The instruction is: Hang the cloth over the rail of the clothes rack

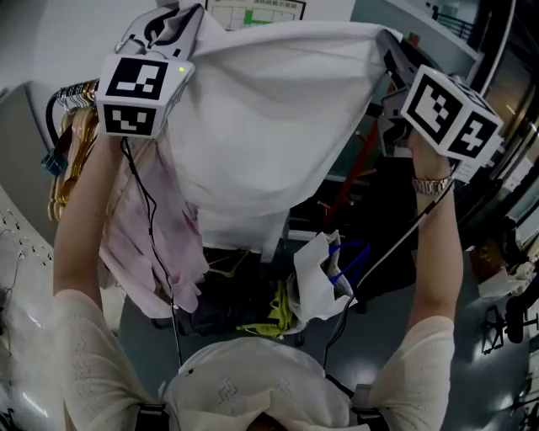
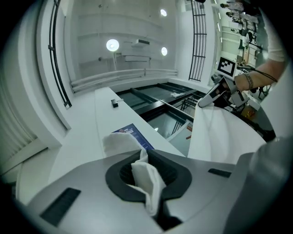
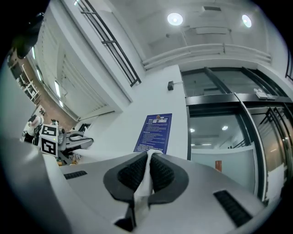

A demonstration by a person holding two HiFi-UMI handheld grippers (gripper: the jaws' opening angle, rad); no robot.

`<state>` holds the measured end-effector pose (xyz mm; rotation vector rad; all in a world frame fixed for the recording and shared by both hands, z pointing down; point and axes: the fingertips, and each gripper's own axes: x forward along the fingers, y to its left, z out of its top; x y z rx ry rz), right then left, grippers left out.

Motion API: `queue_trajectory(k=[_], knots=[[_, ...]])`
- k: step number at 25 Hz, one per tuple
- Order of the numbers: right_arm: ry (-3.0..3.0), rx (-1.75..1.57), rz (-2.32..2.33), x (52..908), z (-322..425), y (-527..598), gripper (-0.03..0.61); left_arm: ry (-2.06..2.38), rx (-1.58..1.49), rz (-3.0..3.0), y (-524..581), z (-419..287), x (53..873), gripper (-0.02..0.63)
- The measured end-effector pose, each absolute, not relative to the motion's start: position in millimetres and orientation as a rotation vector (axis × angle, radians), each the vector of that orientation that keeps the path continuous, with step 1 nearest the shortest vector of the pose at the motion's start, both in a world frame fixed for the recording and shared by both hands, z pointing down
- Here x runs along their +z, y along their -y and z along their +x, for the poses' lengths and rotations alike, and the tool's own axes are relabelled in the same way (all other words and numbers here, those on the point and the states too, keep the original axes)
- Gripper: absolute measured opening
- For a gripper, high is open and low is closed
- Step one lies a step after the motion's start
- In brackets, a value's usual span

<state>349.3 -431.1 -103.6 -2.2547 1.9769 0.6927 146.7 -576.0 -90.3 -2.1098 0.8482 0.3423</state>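
I hold a white cloth (image 1: 269, 109) high and spread between both grippers. My left gripper (image 1: 187, 18), under its marker cube, is shut on the cloth's left corner. The right gripper (image 1: 389, 46) pinches the right corner. In the left gripper view a fold of cloth (image 2: 145, 180) is clamped between the dark pads (image 2: 169, 172), and the rest of the sheet (image 2: 219, 132) runs off to the right gripper (image 2: 219, 89). In the right gripper view the cloth (image 3: 145, 183) is squeezed between shut pads (image 3: 162, 173), with the left gripper (image 3: 59, 140) at far left. The rack's rail (image 1: 74, 91) lies at the upper left.
Wooden hangers (image 1: 69, 156) crowd the rail, and a pink garment (image 1: 152, 240) hangs below them beside my left arm. On the floor under the cloth are a white bag with blue handles (image 1: 324, 274) and something yellow (image 1: 274, 316). A red stand (image 1: 354, 168) is behind.
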Motion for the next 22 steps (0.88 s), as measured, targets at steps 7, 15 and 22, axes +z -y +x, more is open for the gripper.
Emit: queue_trajectory(k=[7, 15, 22], knots=[[-1.925, 0.876, -2.317, -153.3, 373.3, 478.8, 0.021, -0.858, 0.273, -1.999, 612.8, 176.8, -135.0, 0.018], [-2.078, 1.013, -2.343, -132.5, 401.5, 544.8, 0.021, -0.782, 0.141, -1.911, 661.2, 213.7, -119.2, 0.018], [-2.338, 0.893, -2.312, -103.2, 410.1, 566.8, 0.023, -0.78, -0.028, -1.768, 683.7, 231.3, -94.9, 0.018]])
